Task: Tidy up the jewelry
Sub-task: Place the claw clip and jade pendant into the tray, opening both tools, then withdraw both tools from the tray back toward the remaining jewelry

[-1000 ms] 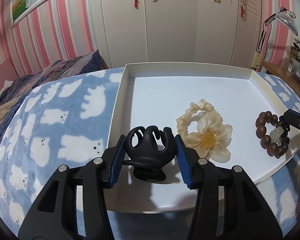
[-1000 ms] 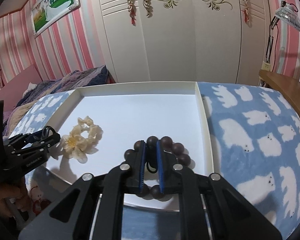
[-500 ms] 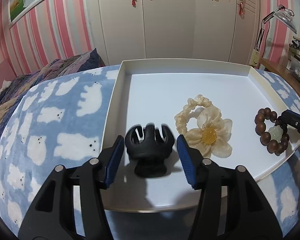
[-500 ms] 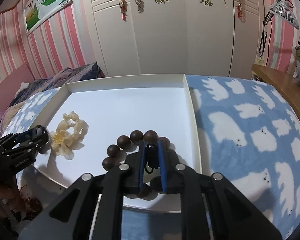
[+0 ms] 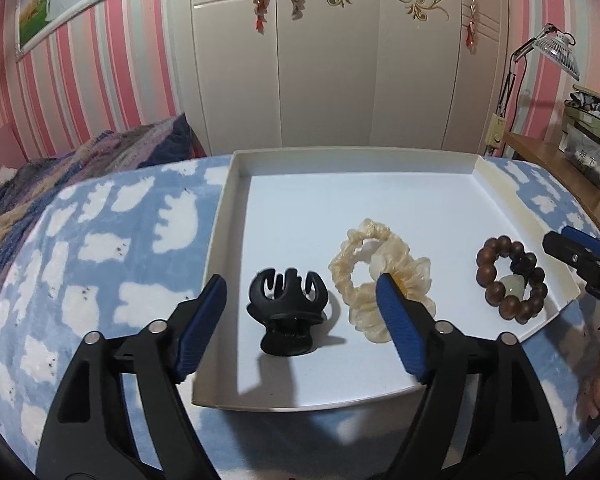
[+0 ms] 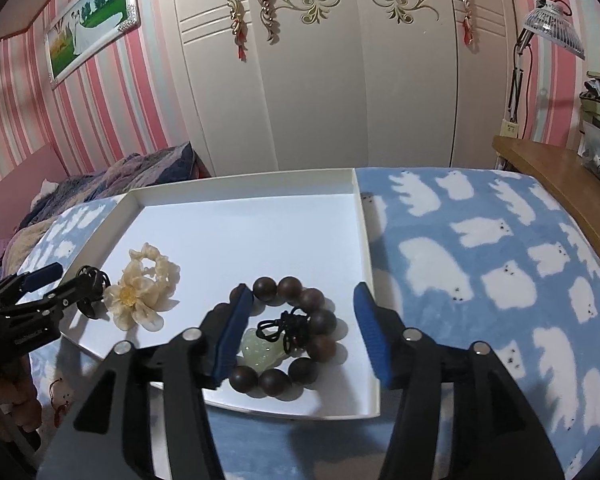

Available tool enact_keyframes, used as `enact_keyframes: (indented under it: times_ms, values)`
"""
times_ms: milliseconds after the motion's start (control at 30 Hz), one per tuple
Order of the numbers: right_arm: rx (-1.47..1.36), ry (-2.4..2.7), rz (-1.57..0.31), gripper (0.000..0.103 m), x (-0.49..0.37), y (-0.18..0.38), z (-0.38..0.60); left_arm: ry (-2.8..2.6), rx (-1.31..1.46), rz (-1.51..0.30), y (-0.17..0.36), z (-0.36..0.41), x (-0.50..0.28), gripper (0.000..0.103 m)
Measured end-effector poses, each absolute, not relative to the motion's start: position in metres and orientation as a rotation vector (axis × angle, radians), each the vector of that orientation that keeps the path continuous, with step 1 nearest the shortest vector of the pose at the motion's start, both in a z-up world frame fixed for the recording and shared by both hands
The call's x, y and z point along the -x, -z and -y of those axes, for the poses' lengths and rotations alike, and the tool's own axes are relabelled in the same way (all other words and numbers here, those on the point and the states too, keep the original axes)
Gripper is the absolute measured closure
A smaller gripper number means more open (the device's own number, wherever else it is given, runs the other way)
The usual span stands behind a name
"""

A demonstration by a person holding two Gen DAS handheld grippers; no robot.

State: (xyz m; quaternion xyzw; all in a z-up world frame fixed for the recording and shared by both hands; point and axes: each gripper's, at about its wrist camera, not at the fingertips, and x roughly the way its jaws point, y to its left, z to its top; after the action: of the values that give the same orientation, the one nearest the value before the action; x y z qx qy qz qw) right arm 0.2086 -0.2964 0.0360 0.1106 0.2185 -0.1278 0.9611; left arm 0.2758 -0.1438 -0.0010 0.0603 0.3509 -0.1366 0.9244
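Note:
A white tray [image 5: 356, 160] lies on a blue blanket. In it, left to right, sit a black claw hair clip [image 5: 287, 312], a cream flower scrunchie [image 5: 380, 276] and a brown bead bracelet [image 5: 512, 284] with a pale green pendant. My left gripper [image 5: 300, 328] is open, its fingers either side of the clip and apart from it. My right gripper [image 6: 300, 332] is open over the bracelet [image 6: 296, 332], not touching it. The scrunchie [image 6: 140, 292] and the tray's rim [image 6: 364, 240] also show in the right wrist view.
The blue blanket with white bears [image 6: 480, 260] covers the surface around the tray. A wooden desk [image 6: 560, 172] and a lamp [image 6: 552, 24] stand at the right. A bed with a dark quilt [image 5: 60, 168] is at the left. White wardrobe doors [image 5: 340, 60] fill the back.
Both grippers opened and pulled back. The left let go of the black clip, the right let go of the bead bracelet; both pieces now rest in the tray.

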Motion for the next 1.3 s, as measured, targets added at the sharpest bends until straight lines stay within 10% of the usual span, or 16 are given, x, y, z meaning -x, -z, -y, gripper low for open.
enact_keyframes:
  times_ms: [1300]
  values:
    - [-0.19,0.322,-0.286,0.032,-0.112,-0.083,0.304,0.164,-0.116,-0.531,-0.084,0.047,-0.201,0.016]
